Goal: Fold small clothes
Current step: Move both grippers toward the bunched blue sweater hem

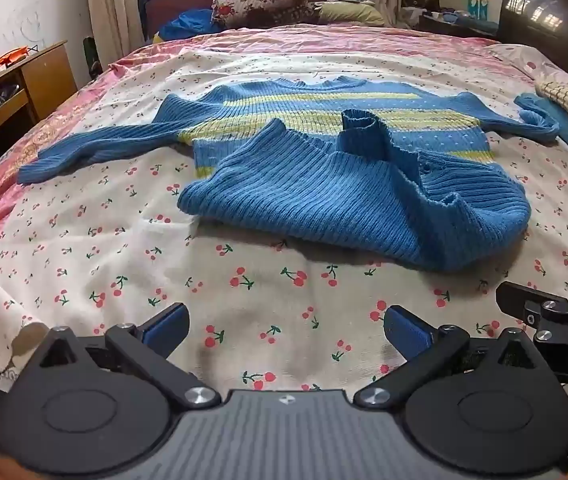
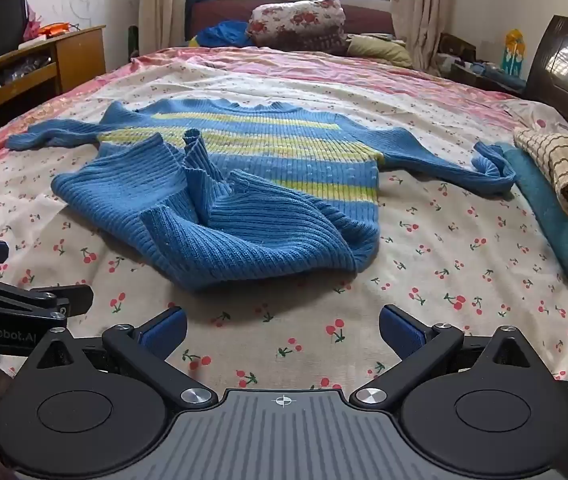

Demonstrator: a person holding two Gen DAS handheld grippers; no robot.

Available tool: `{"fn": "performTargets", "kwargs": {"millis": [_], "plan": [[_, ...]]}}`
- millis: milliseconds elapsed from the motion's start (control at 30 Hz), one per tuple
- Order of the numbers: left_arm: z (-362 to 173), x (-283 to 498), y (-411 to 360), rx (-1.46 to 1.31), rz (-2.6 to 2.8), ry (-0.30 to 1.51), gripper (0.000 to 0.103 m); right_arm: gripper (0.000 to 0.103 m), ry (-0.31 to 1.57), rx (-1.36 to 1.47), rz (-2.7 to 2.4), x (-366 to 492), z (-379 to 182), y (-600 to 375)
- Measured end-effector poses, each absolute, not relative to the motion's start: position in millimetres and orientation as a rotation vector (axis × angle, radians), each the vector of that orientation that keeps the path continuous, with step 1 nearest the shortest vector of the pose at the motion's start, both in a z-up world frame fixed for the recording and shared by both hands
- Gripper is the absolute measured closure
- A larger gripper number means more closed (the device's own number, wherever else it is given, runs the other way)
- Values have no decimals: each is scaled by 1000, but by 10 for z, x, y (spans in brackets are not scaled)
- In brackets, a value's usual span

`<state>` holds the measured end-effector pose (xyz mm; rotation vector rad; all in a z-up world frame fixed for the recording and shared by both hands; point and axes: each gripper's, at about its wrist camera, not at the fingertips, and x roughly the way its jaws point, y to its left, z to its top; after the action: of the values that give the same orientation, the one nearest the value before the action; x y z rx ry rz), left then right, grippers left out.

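A blue ribbed sweater (image 1: 324, 168) with yellow stripes lies near the middle of the bed (image 1: 84, 240), on a cherry-print sheet. Its lower part is folded up over the striped chest into a rumpled blue mound, and one narrow ribbed piece stands up at the fold. One sleeve stretches toward the bed's left edge; the other reaches toward the right edge, its cuff curled just beside a teal towel (image 2: 564, 232) with a checked cloth (image 2: 564, 172) on it.

The left tool (image 1: 286, 326) hovers above bare sheet near the bed's near edge, released, jaws spread wide with nothing between them. The right tool (image 2: 283, 326) hovers just beside it, likewise spread wide and empty, short of the sweater's near fold.
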<state>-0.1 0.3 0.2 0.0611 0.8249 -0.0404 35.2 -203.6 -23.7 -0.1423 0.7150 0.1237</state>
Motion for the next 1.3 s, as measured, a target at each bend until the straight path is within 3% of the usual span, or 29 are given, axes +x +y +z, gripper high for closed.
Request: {"fn": "performTargets", "kwargs": {"millis": [500, 1300], "plan": [[-211, 87, 0, 74, -40, 946, 0, 1, 727, -155, 128, 339, -267, -2041], [-239, 92, 52, 36, -47, 974, 0, 1, 739, -170, 136, 383, -300, -1973]]}}
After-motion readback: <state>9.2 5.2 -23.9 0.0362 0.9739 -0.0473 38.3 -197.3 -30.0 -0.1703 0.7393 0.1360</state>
